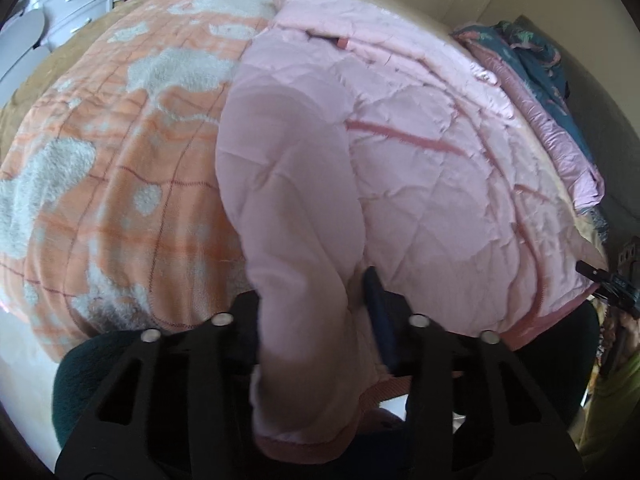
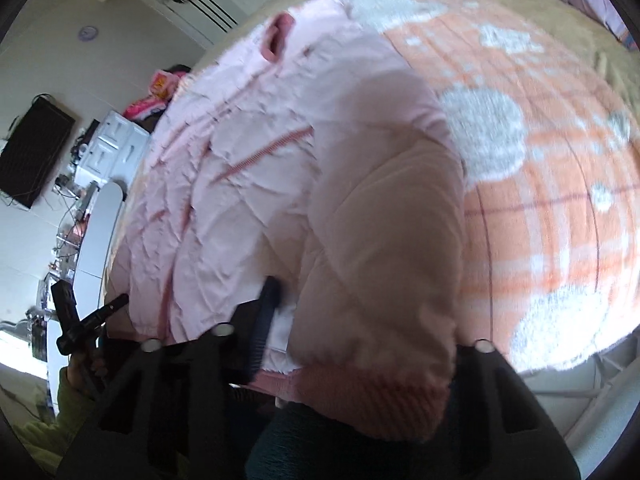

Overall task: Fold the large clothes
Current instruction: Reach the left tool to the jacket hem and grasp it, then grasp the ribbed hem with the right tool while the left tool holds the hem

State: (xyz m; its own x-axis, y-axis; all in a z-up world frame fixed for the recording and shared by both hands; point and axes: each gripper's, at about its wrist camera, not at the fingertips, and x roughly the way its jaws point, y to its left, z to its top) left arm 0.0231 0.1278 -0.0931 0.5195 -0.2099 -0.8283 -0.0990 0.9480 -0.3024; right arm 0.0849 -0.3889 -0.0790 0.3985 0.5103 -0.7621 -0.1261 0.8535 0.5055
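A pink quilted jacket (image 1: 420, 168) lies spread on a bed, collar at the far end. My left gripper (image 1: 316, 320) is shut on its left sleeve (image 1: 288, 208), near the ribbed cuff (image 1: 304, 446), which hangs over the jaws. In the right wrist view the same jacket (image 2: 224, 184) fills the left half. My right gripper (image 2: 360, 340) is shut on the right sleeve (image 2: 384, 216) near its darker pink cuff (image 2: 372, 400). One dark fingertip (image 2: 266, 312) shows beside the sleeve; the other is hidden under the cloth.
An orange and white plaid blanket (image 1: 120, 184) covers the bed (image 2: 560, 184). Folded pink and teal bedding (image 1: 552, 92) lies at the far right. White drawers (image 1: 76, 4) and a black screen (image 2: 32, 156) stand beyond the bed. The other gripper (image 2: 76, 324) shows at lower left.
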